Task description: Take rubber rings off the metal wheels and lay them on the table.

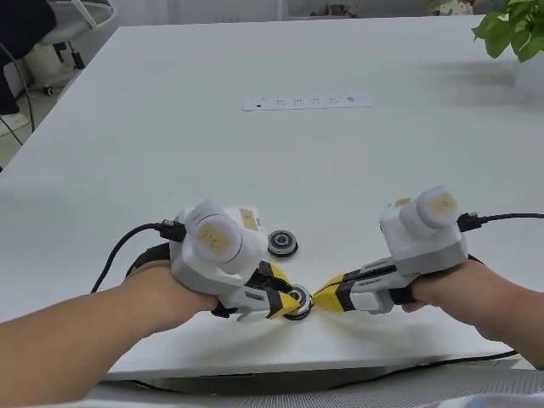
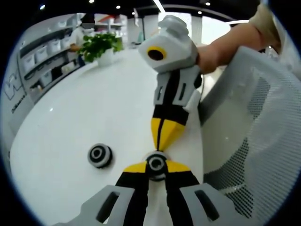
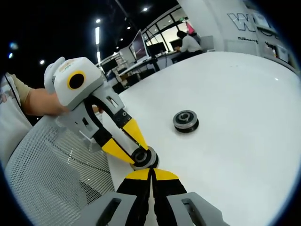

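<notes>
A: Nearest first?

B: Right at the front edge of the table (image 1: 255,170): left gripper (image 3: 140,155) clamped across the held wheel (image 1: 298,304), one yellow-tipped jaw on each side of it.

A: And facing it?

B: Right gripper (image 1: 320,297), jaws pressed together to a thin slit, tips touching that wheel's rim from the opposite side. Impossible to tell whether pinching any rubber there.

A: Lifted or resting?

B: Hard to say. Low at the tabletop, either on it or just above.

A: Further back?

B: Second wheel (image 1: 282,243), lying flat on the table just beyond the left gripper. Touched by nothing. Dark ring around a metal hub, same as on the held wheel.

A: Beyond that?

B: White strip (image 1: 306,103) with small markings, flat at mid-table, well apart from both wheels. Then, past the far right corner, a leafy plant (image 1: 510,30). Off the far left corner, an office chair (image 1: 68,34) on the floor.
</notes>
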Demonstrator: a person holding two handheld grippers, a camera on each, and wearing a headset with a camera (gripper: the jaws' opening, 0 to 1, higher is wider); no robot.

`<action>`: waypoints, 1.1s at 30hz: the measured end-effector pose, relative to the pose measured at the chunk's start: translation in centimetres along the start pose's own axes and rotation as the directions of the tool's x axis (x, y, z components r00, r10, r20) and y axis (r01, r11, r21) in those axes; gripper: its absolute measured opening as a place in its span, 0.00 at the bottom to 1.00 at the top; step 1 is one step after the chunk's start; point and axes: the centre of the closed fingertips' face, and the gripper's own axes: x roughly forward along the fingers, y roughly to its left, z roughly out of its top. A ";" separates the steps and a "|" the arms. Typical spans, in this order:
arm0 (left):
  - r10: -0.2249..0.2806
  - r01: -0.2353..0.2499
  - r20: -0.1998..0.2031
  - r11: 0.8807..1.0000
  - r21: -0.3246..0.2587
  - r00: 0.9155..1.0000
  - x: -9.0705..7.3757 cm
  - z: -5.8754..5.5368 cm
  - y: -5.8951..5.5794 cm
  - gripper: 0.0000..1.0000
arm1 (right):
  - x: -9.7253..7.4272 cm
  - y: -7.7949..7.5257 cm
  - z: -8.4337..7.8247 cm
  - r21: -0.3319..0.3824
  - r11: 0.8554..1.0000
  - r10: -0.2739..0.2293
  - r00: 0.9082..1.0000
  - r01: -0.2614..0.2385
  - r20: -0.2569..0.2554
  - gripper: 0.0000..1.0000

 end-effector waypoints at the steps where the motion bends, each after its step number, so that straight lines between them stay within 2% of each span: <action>1: 0.001 -0.001 0.000 1.000 0.001 1.000 0.0 0.0 0.0 0.13 | 0.0 0.0 0.1 0.002 1.000 -0.002 1.000 0.002 0.003 0.00; 6: 0.005 -0.005 -0.002 1.000 0.004 1.000 0.0 0.0 0.0 0.12 | -0.2 0.1 0.6 0.035 0.999 0.005 0.999 -0.006 0.035 0.00; 16: 0.019 -0.019 -0.006 1.000 0.007 1.000 0.0 0.1 0.0 0.12 | -0.2 0.3 0.9 0.059 0.998 0.012 0.998 -0.016 0.056 0.00; 33: 0.023 -0.023 -0.011 1.000 0.009 1.000 0.0 0.1 0.0 0.12 | -0.1 0.6 1.1 0.066 0.997 0.030 0.997 -0.034 0.067 0.00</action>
